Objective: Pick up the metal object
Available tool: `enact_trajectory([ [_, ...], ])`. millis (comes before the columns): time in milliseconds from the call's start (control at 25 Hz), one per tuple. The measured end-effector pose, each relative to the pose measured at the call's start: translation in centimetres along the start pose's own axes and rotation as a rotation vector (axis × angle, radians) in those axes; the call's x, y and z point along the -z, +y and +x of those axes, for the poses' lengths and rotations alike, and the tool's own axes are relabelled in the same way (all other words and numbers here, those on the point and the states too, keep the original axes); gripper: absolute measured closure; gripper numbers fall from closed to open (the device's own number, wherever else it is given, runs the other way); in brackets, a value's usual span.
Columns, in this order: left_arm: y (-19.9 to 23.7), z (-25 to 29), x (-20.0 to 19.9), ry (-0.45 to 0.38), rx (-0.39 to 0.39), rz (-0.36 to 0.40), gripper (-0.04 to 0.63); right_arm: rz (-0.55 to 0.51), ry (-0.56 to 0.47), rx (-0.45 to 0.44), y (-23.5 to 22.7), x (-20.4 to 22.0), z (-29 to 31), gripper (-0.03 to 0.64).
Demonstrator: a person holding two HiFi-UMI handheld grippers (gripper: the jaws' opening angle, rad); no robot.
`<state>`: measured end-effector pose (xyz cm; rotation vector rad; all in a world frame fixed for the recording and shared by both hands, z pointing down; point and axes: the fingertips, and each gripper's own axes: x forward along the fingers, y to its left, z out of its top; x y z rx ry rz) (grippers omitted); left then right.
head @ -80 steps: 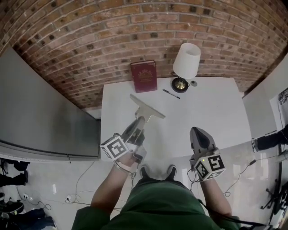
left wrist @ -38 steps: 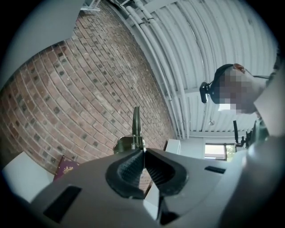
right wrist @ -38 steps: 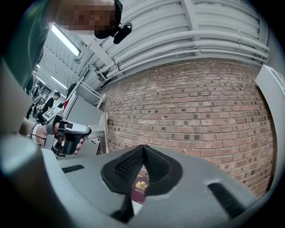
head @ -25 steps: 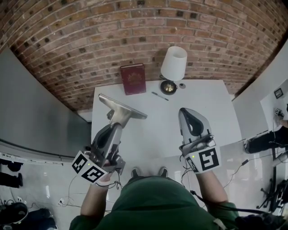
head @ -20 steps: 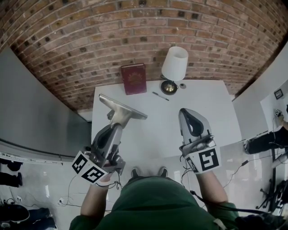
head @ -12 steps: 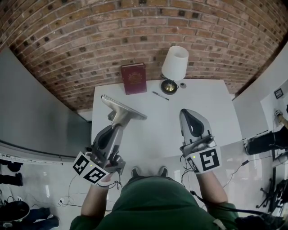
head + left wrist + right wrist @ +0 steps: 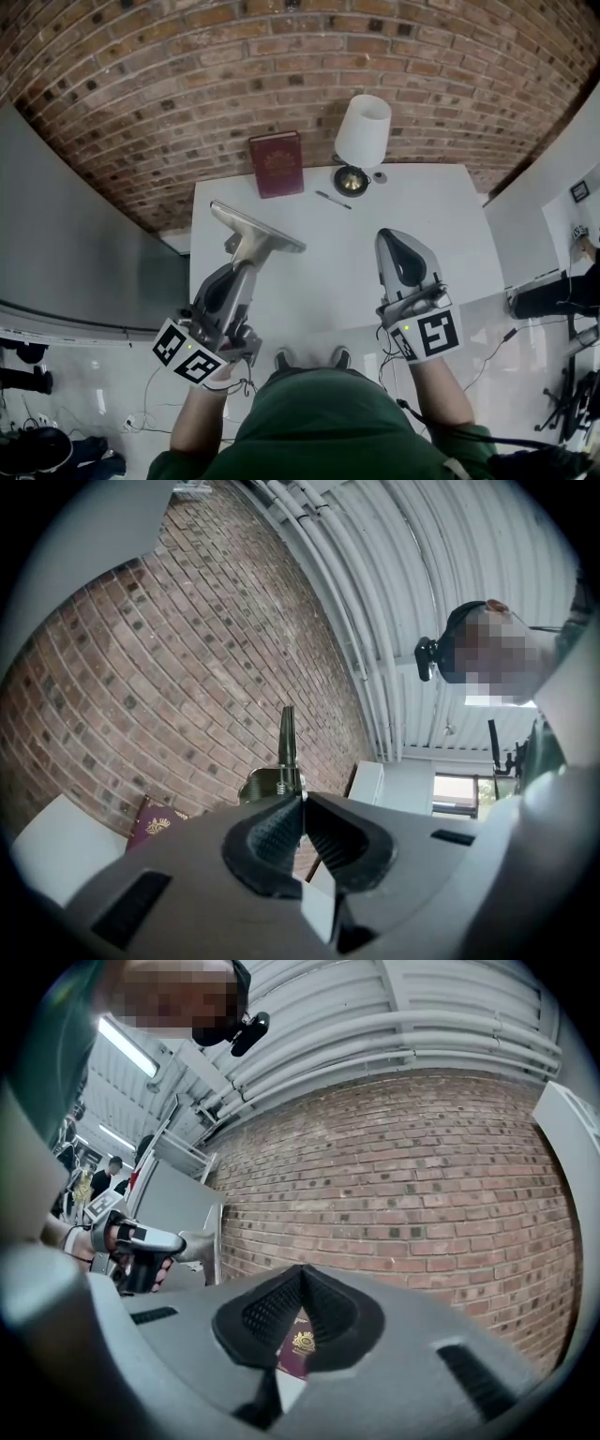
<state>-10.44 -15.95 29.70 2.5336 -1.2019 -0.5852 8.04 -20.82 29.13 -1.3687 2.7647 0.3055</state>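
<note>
— So, from the left: what's over there?

— Farthest left, a grey panel [image 7: 84,244] stands beside the white table [image 7: 450,225]. A brick wall [image 7: 187,75] runs behind both.

— And the left gripper [image 7: 236,272]?

— Its jaws are pinched tight on the stem of the metal object [image 7: 255,234], a T-shaped piece with a long flat crossbar. It is held up in the air above the table's near left corner. The crossbar is at the end away from the person [image 7: 319,422].

— What lies beyond it?

— A red book [image 7: 276,164] with a gold crest lies flat at the far edge, against the wall. Just right of the book a thin dark pen [image 7: 332,200] lies slantwise. Next comes a lamp [image 7: 363,131] with a white shade on a brass foot. All three sit along the far edge, well apart from the held piece.

— And on the right?

— The right gripper [image 7: 394,242] hangs over the table's near side, level with the left one. Its jaws are closed tip to tip with nothing gripped. In the right gripper view the red book shows on the table through the opening below its pads.
</note>
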Motion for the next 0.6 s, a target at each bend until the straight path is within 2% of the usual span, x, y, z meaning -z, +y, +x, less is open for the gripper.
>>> enact_trajectory([
  [600, 2.1, -0.7, 0.2, 0.004, -0.017, -0.02, 0.583, 0.005, 0.017, -0.004, 0.9, 0.4, 1.3, 0.614],
])
